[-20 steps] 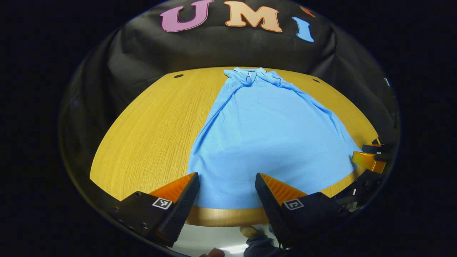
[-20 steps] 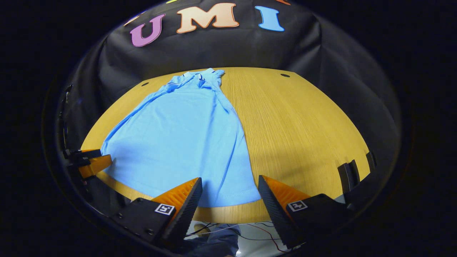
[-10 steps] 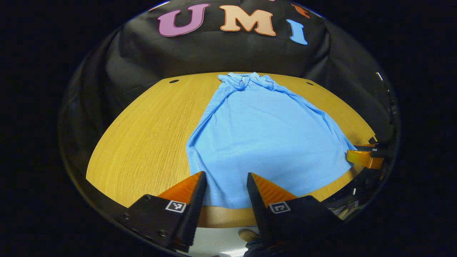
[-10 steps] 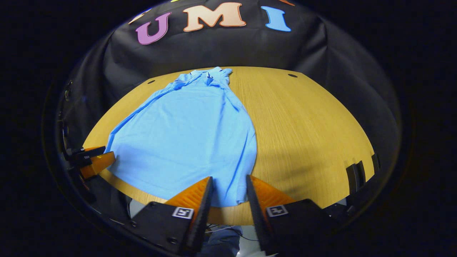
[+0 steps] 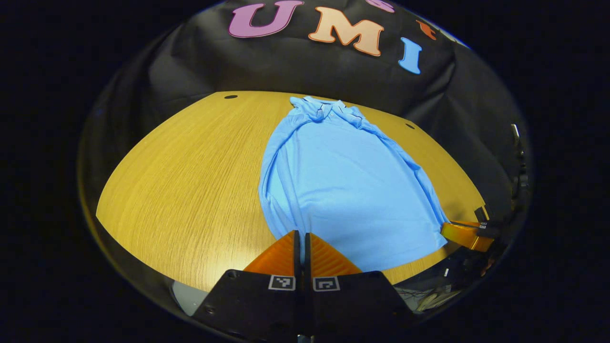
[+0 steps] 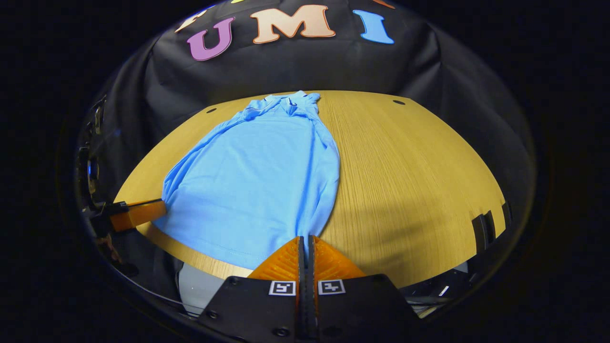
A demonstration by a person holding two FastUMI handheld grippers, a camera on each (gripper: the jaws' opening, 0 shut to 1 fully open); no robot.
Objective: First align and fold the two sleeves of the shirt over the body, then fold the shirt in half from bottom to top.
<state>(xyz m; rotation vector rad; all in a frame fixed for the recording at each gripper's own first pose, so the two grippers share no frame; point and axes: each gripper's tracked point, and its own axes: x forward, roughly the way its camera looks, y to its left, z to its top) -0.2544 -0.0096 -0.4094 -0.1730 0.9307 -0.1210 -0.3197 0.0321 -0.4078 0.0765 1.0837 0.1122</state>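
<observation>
Now that both jaws have closed on the shirt's (image 5: 343, 181) bottom corners just ahead, the bottom-to-top fold can start.

— What do I have besides the job itself?
— A round wooden table (image 5: 190, 171), pale grain, with small dark holes (image 5: 230, 96) near its far edge. I see black cloth (image 6: 305, 66) draped behind it as the booth wall. Two dark slots (image 6: 481, 232) sit at the table's right edge.
</observation>
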